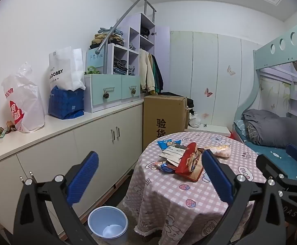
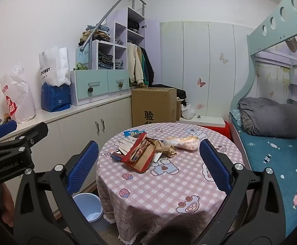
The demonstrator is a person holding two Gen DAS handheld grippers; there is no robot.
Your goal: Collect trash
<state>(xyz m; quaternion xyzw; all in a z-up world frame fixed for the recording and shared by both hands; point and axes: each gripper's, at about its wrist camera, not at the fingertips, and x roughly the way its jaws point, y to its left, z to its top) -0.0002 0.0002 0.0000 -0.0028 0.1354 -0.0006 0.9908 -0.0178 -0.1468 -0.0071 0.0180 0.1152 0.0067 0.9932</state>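
A heap of trash lies on the round table with the pink checked cloth (image 1: 189, 200) (image 2: 158, 192). It holds a red snack bag (image 1: 189, 159) (image 2: 138, 153), white papers (image 1: 172, 153) (image 2: 126, 143), a blue wrapper (image 1: 168, 143) (image 2: 133, 132), crumpled brown paper (image 2: 165, 147) and a pale pink plastic packet (image 1: 222, 150) (image 2: 183, 143). A light blue bin (image 1: 107, 224) (image 2: 87, 206) stands on the floor at the table's left. My left gripper (image 1: 149, 175) (image 2: 19, 130) and my right gripper (image 2: 148, 163) (image 1: 281, 159) are both open, empty, and short of the heap.
A long white cabinet (image 1: 46, 143) runs along the left wall, bearing plastic bags (image 1: 23, 104), a blue bag (image 1: 66, 104) and small scraps (image 1: 1, 131). A cardboard box (image 1: 164, 118) stands behind the table. A bunk bed (image 2: 271, 153) fills the right side.
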